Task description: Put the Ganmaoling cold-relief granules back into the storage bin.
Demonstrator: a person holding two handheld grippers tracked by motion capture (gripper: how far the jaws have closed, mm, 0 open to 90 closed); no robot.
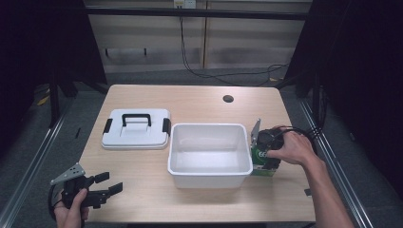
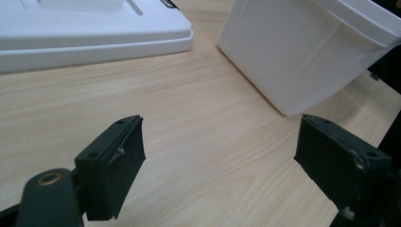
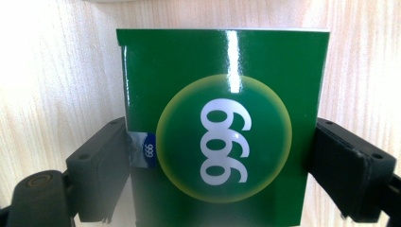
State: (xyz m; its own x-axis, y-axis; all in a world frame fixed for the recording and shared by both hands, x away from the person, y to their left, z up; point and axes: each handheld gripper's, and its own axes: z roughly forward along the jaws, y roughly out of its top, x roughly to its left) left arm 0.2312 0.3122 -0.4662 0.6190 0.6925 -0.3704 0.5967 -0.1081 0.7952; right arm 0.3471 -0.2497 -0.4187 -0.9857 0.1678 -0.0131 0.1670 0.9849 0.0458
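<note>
Right gripper view looks straight down on a glossy green carton (image 3: 222,127) printed with a white "999" inside a yellow-green disc; it sits between the two black jaws of the right hand-held gripper (image 3: 220,165). Each jaw lies against or just beside a side wall of the carton, so the right hand-held gripper appears closed on it, though whether the pads press firmly cannot be told.

In the high view the carton (image 1: 260,164) stands on the wooden worktop (image 1: 190,102), at the right, just beside the right wall of the open white plastic bin (image 1: 209,176). A white lid with a black handle (image 1: 136,129) lies to the left of the bin. The left hand-held gripper (image 1: 110,184) waits at the near left corner, jaws spread and holding nothing.

The carton looks like thin printed card, so it is probably light and will dent if squeezed hard. Its shiny coat may let the pads slide. The safest hold seems to be across the two opposite side walls, low and square.
</note>
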